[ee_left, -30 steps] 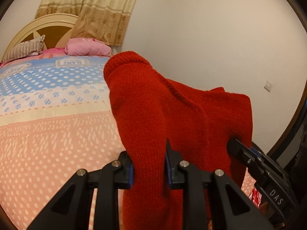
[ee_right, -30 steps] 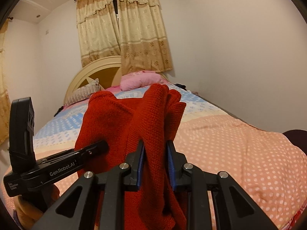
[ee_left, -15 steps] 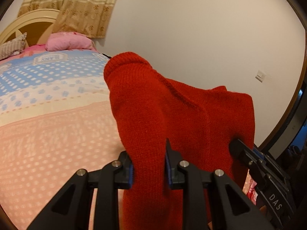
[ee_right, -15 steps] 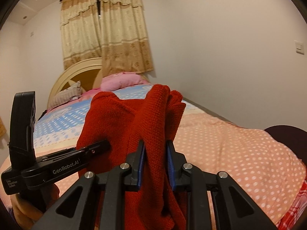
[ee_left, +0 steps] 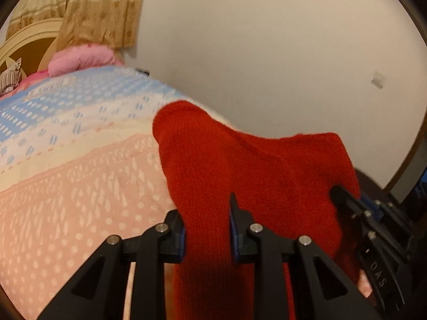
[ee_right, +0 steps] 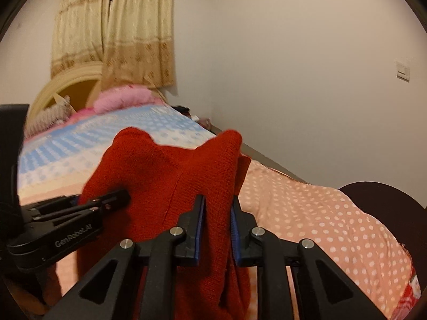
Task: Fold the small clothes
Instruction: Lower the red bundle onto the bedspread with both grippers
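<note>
A red knitted garment (ee_left: 240, 165) hangs between both grippers above the bed. My left gripper (ee_left: 206, 229) is shut on one bunched edge of it, with the cloth rising past the jaws and draping below. My right gripper (ee_right: 217, 218) is shut on another bunched edge of the same red garment (ee_right: 165, 176). The right gripper (ee_left: 373, 229) shows at the right of the left wrist view, and the left gripper (ee_right: 80, 213) at the left of the right wrist view. The garment's lower part is hidden below the fingers.
The bed (ee_left: 66, 186) has a cover with pink dotted, cream and blue bands. A pink pillow (ee_left: 82, 58) and a striped pillow (ee_left: 9, 78) lie at the headboard (ee_right: 66, 85) under beige curtains. A plain wall (ee_right: 307, 80) runs along the bed's right side. A dark round object (ee_right: 381, 202) sits at right.
Both grippers have tilted down and moved with the garment still held; the bed now fills more of both views and the garment sits lower in frame.
</note>
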